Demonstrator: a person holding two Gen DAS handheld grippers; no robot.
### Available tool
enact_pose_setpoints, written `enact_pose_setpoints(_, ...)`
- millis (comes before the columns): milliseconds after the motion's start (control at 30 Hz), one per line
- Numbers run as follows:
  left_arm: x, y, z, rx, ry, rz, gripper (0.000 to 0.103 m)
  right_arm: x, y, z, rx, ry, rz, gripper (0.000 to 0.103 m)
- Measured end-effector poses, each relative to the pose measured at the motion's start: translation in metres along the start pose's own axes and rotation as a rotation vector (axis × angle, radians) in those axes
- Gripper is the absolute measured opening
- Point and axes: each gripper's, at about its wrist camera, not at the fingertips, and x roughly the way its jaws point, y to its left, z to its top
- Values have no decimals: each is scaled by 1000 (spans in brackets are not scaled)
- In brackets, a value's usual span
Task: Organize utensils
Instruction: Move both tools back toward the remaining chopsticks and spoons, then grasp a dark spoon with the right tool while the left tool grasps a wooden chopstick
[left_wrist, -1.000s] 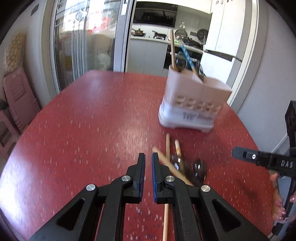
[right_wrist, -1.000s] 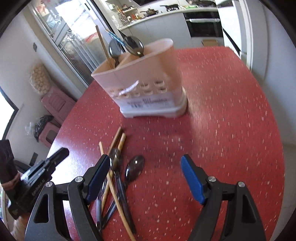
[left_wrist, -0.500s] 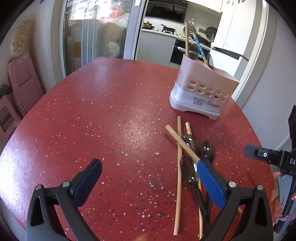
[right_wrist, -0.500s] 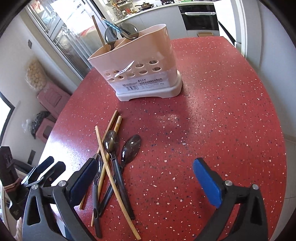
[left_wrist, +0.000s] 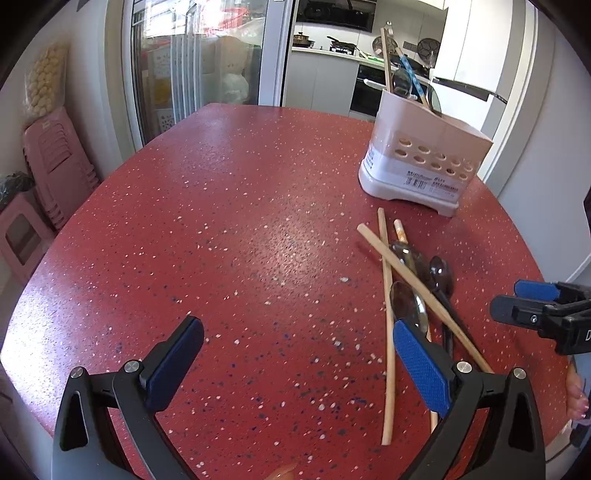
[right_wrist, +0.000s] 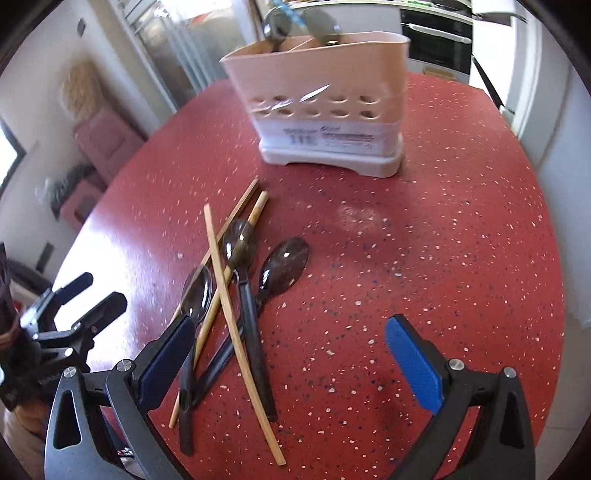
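A home dining corner opening onto a kitchen: a round red speckled table (left_wrist: 229, 229), a built-in black oven (left_wrist: 364, 90), pans on a white counter (left_wrist: 325, 51), stacked pink plastic stools (left_wrist: 55, 166).

Red speckled table (left_wrist: 258, 221), pale pink caddy (left_wrist: 424, 155)
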Motion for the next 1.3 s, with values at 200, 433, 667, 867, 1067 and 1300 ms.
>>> enact_pose_setpoints(200, -7, -1, -10, 26, 47, -22, 103, 11, 4, -3, -2, 44, -15, 103)
enact_pose_setpoints(433, -1, -12, -16, 63, 101, -30, 103, 16, 2, 0, 15, 65, -46, 102)
enact_pose_setpoints(667, -1, -13, -25, 79, 127, -23, 103, 28, 15, 9, -40, 101, -75, 79)
enact_pose_setpoints(867, -1, -11, -26, 78, 138, -16, 103, 41, 28, 16, -82, 129, -87, 64)
enact_pose_setpoints(1067, 2, -14, -25, 87, 147, -16, 103, 47, 40, 26, -117, 138, -97, 56)
enact_pose_setpoints(1300, 12, -19, -21, 99, 164, -17, 103, 54, 57, 39, -175, 160, -114, 43)
